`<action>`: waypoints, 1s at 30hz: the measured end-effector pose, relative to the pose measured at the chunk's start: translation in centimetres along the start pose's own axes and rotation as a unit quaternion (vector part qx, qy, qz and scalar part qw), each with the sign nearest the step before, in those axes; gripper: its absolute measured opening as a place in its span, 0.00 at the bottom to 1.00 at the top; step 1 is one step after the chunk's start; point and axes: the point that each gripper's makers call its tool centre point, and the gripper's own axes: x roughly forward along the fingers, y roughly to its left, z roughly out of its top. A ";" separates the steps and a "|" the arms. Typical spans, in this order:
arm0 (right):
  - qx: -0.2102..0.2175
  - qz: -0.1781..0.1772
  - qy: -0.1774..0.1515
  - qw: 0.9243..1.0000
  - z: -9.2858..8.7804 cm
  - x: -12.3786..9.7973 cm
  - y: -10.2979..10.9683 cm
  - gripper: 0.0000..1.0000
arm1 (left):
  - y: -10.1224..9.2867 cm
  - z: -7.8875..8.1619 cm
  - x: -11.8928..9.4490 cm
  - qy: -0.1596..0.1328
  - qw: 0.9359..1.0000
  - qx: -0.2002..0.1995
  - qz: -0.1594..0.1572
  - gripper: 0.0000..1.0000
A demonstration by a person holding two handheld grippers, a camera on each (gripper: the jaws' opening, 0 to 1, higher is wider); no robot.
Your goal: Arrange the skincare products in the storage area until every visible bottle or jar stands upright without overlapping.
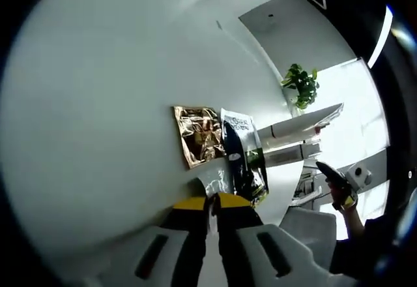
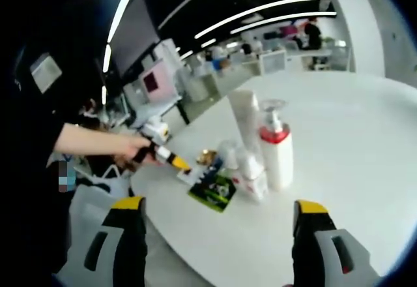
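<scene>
On the round white table [image 2: 339,137] stand a tall white tube [image 2: 246,120] and a white pump bottle with a red collar [image 2: 277,160]. Two small white bottles [image 2: 251,173] stand close in front of them. A green-black sachet [image 2: 214,192] lies flat near the table edge. My right gripper [image 2: 219,206] is open, its jaws wide apart short of that sachet. In the left gripper view, rolled sideways, a gold foil sachet [image 1: 199,134], a dark sachet [image 1: 244,160] and a silver one [image 1: 216,181] lie flat. My left gripper [image 1: 212,201] is shut, its tips at the silver sachet; whether it pinches it is unclear.
The table edge runs just below the sachets. A hand holds the left gripper [image 2: 168,158] over that edge from the left. A white chair [image 2: 88,228] stands beside the table. A potted plant [image 1: 301,85] stands beyond it. Desks and people fill the office behind.
</scene>
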 end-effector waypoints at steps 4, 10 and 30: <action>0.000 0.001 0.000 1.000 0.0 0.1 0.1 0.96 | -0.3 0.0 0.0 0.003 1.000 0.003 0.000 0.05; 0.002 0.003 -0.001 1.000 0.0 0.0 0.1 0.96 | -0.7 0.0 -0.2 0.006 1.000 -0.009 0.001 0.18; 0.001 0.006 -0.009 1.000 0.0 -0.3 0.2 0.97 | -0.9 0.0 -1.3 0.011 0.999 -0.021 0.027 0.34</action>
